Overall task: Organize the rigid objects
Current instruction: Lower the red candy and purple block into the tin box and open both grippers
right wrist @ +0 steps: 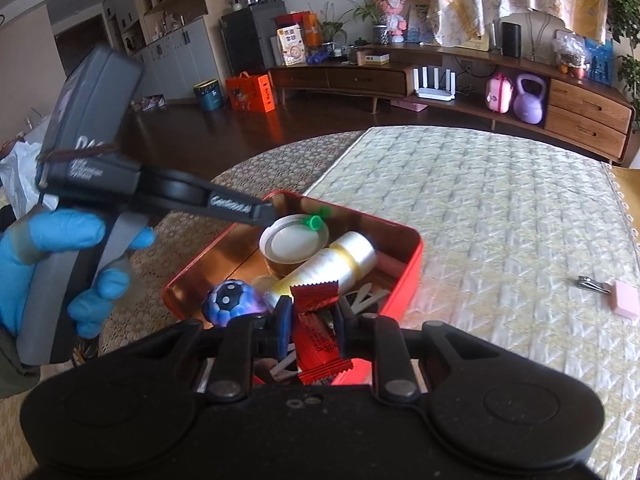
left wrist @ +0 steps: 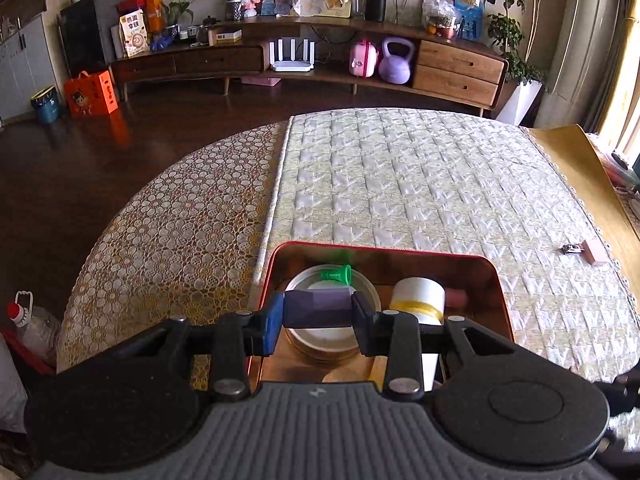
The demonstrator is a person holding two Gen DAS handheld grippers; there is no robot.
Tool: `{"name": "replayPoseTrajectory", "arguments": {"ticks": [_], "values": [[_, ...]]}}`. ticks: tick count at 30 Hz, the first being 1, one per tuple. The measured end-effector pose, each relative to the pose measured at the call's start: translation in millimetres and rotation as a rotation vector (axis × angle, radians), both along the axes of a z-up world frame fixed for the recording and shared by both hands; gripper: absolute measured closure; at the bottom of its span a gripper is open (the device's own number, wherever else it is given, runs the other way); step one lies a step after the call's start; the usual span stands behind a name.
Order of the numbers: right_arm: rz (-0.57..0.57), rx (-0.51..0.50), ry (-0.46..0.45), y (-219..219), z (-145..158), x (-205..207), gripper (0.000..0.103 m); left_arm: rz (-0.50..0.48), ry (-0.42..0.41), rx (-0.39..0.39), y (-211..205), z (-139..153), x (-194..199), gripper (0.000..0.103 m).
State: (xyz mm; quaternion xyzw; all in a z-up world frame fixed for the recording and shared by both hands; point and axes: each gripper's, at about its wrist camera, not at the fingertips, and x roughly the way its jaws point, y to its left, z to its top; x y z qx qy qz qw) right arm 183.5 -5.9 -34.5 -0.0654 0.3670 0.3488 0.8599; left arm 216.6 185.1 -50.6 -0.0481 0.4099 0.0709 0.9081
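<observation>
A red tin box (left wrist: 496, 276) (right wrist: 404, 276) sits on the quilted table. Inside lie a round white-lidded tin (left wrist: 332, 336) (right wrist: 292, 240), a green plastic piece (left wrist: 340, 274) (right wrist: 314, 222), a white bottle with a yellow band (left wrist: 418, 300) (right wrist: 332, 266) and a purple-blue ball (right wrist: 230, 302). My left gripper (left wrist: 318, 312) is shut on a dark purple block (left wrist: 318, 310) above the round tin; it also shows in the right wrist view (right wrist: 262, 214). My right gripper (right wrist: 314, 320) is shut on a red sachet (right wrist: 318, 328) over the box's near end.
A pink eraser-like block (right wrist: 626, 298) (left wrist: 594, 252) and a small metal nail clipper (right wrist: 594, 284) (left wrist: 568, 248) lie on the table at the right. A lace cloth (left wrist: 180, 220) covers the table's left part. A plastic bottle (left wrist: 32, 324) stands on the floor at the left.
</observation>
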Motion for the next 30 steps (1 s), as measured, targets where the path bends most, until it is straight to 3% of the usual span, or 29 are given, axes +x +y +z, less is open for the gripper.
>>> {"name": "replayPoseTrajectory", "arguments": {"ticks": [18,30], "values": [[0.058,-0.094,0.036,32,-32,-3,0.082,-0.011,0.052,-0.002,2,-36,33,0.067],[0.042,-0.084,0.057,30,-37,-4,0.077,-0.021,0.059,-0.010,3,-46,33,0.068]]}}
